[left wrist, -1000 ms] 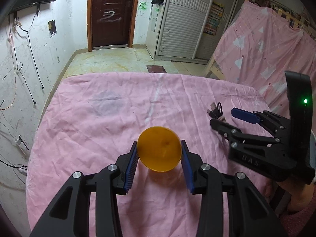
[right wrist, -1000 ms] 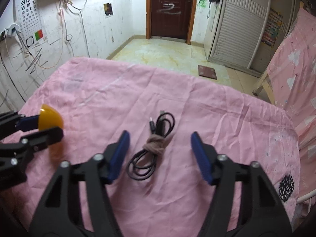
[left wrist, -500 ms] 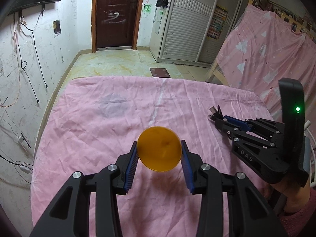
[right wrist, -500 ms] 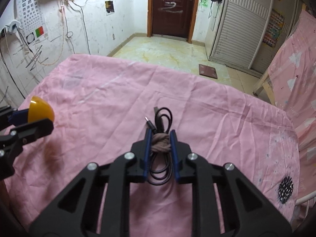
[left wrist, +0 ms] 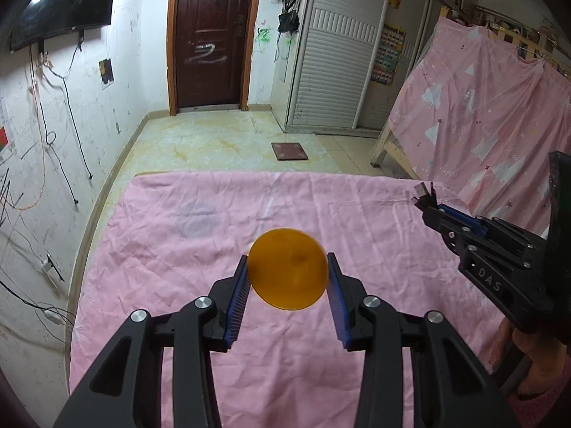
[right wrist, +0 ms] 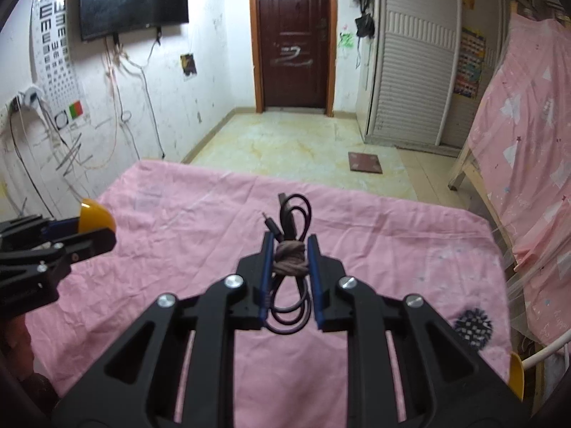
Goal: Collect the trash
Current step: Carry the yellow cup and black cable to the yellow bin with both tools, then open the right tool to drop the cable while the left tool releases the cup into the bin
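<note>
Since a second ago the right gripper [right wrist: 288, 255] has gone from standing spread around the coiled black cable tied with a brown band [right wrist: 289, 257] to pinching it, and the bundle that lay on the crumpled pink sheet covering the bed [right wrist: 392, 235] now hangs clear of it. Both views also show more floor and door than before, so both tools have come up off the bed.

The pink sheet fills the lower half of both views, and nothing else lies on the part that shows. No bin, bag or box for the trash appears in either view, so which way the two things must travel cannot be told; that is the relation the coming move depends on.

The left gripper [left wrist: 288, 280] pinches a round orange plastic disc or dome [left wrist: 288, 268] by its two side edges, its flat face toward the camera, lifted off the sheet. In the right wrist view it sits far left, well apart from the cable.

The cable's long axis runs straight along the right fingers, with its plugs pointing away past the tips and its loop hanging back toward the palm. The pads press on the brown band at mid-length.

The orange thing's far side is hidden.
</note>
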The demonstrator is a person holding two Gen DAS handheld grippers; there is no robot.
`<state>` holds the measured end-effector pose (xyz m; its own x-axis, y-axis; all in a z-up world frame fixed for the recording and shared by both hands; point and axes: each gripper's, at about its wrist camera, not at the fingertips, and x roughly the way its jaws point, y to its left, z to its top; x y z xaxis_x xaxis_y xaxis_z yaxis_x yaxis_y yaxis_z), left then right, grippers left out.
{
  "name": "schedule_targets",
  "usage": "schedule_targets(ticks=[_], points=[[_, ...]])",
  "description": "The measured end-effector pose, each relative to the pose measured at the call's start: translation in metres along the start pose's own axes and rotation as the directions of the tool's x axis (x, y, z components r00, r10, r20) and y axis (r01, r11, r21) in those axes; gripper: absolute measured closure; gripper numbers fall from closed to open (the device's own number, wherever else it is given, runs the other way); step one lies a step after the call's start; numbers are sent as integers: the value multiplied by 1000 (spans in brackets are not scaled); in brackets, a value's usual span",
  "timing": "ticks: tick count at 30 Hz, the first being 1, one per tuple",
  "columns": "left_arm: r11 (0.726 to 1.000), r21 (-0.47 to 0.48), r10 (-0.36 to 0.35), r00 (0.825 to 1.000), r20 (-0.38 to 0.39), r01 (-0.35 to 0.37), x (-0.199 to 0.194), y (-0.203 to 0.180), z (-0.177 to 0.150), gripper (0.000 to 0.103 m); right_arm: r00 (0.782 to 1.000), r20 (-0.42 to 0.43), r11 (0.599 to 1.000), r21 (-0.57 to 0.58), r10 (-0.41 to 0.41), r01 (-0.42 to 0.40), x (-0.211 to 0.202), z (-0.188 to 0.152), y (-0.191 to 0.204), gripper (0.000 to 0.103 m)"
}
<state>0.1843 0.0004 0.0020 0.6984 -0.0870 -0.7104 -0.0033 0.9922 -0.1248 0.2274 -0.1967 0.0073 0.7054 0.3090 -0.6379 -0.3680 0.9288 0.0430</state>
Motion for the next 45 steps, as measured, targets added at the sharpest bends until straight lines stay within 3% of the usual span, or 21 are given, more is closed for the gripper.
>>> schedule_targets(ticks=[8,18,31,45], points=[[998,60,-5,999,37,3,-19,-46,0,69,997,80,998,60,-19,14,-39,-11,-31,86],[987,156,-55,997,55,45,-33,-114,-4,69,985,142,983,165,-98,74,-90,-41,-89,86],[959,265,-110,993,31,98,-32,-197,-18,69,970,155,943,304,-189,135,-132,-90,-166,86],[931,341,-133,991,-11,129,-16,-261,-31,69,955,124,880,435,-269,191,-157,-140,-239,85]])
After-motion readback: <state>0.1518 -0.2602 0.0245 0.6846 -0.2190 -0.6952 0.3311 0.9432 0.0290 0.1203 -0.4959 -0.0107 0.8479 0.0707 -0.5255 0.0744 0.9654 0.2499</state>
